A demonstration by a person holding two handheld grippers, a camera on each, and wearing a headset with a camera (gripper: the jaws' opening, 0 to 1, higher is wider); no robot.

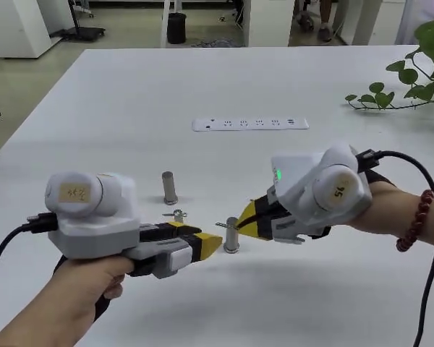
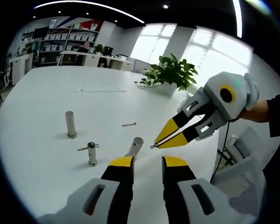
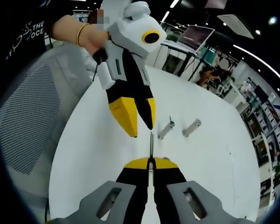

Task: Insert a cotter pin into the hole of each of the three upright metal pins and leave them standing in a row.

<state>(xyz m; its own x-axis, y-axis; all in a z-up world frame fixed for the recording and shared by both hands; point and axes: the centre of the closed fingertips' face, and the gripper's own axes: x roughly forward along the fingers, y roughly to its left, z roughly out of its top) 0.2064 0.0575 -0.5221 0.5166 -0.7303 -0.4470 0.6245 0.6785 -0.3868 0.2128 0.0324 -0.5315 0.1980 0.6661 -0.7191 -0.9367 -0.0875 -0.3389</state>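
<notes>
Three metal pins stand on the white table (image 1: 130, 108). The far pin (image 1: 168, 188) (image 2: 71, 124) is bare. The middle pin (image 1: 178, 215) (image 2: 92, 153) (image 3: 165, 129) has a cotter pin through it. The near pin (image 1: 231, 235) (image 2: 135, 147) stands just ahead of my left gripper (image 1: 210, 243) (image 2: 148, 162), whose jaws are open with nothing between them. My right gripper (image 1: 244, 215) (image 3: 150, 163) is shut on a cotter pin (image 3: 150, 142) (image 2: 152, 146), whose tip points at the near pin's top from the right. A loose cotter pin (image 2: 128, 124) lies farther back.
A white power strip (image 1: 249, 123) lies across the table's middle. A potted plant (image 1: 412, 72) (image 2: 170, 74) trails over the far right corner. Cables run from both grippers off the near edge.
</notes>
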